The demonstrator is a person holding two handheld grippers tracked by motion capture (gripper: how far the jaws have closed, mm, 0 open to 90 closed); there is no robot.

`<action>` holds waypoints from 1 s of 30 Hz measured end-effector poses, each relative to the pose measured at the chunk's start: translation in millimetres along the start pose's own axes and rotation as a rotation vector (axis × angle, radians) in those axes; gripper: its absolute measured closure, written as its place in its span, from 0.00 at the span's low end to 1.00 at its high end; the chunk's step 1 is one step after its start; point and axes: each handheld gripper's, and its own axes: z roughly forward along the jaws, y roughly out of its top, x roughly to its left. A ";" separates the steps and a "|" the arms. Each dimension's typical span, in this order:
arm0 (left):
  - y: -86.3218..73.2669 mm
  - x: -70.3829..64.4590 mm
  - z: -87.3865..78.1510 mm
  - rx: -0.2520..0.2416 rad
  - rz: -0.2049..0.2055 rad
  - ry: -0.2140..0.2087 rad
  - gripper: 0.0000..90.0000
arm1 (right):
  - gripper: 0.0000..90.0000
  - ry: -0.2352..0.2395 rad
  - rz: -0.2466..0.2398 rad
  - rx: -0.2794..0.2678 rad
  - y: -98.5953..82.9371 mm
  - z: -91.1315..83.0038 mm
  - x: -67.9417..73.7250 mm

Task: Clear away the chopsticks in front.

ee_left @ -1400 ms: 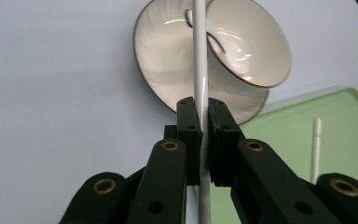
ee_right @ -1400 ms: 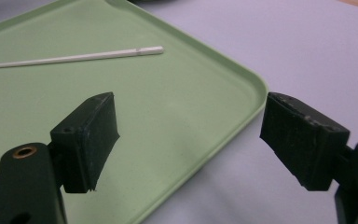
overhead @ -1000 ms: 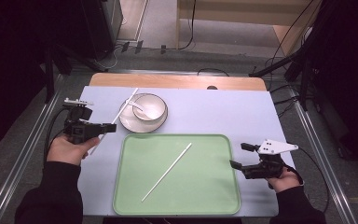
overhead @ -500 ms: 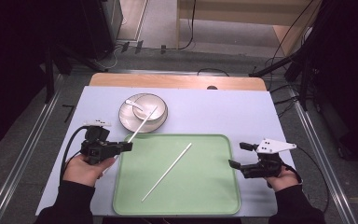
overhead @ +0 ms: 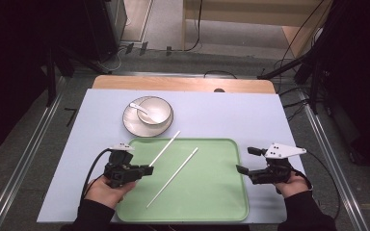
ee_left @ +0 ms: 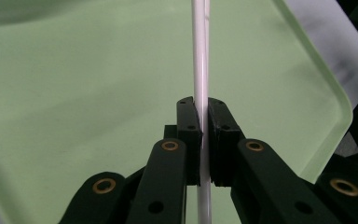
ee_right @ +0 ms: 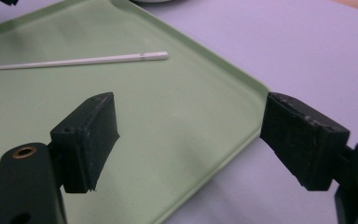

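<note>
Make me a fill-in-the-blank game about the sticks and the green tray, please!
1. The left gripper is shut on a white ____.
2. The other chopstick lies flat on the green ____.
3. The right gripper has its jaws ____ and holds nothing.
4. A white spoon rests in the ____.

Missing words: chopstick, tray, open, bowl

No writing, label, brand, number or sign can be read in any of the views. The green tray, the two white sticks, the bowl and its plate look blank. The grey plate on top of the right gripper carries a few dark dots, perhaps holes, too small to tell.
</note>
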 end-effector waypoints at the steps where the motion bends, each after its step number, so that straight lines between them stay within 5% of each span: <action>1: -0.9 -0.5 4.1 0.012 -0.002 -0.001 0.95 | 0.22 0.000 -0.001 0.000 0.0 0.1 0.2; 9: -1.4 1.3 24.5 0.011 0.007 0.001 0.95 | 0.22 0.000 -0.003 -0.001 -0.2 0.1 0.4; 18: 1.1 6.3 56.6 0.079 0.050 0.088 0.95 | 0.22 0.002 -0.002 0.003 -0.7 0.6 0.9; 21: 0.3 5.0 59.4 0.064 0.038 0.071 0.95 | 0.22 -0.001 -0.002 0.004 -1.0 0.2 0.8; 24: -0.4 -0.8 60.6 0.068 0.068 0.099 0.95 | 0.22 -0.006 0.001 0.001 -1.9 -1.0 -0.3; 30: -1.5 -0.1 60.1 0.061 0.042 0.086 0.92 | 0.22 -0.007 -0.001 0.000 -2.6 -2.5 0.1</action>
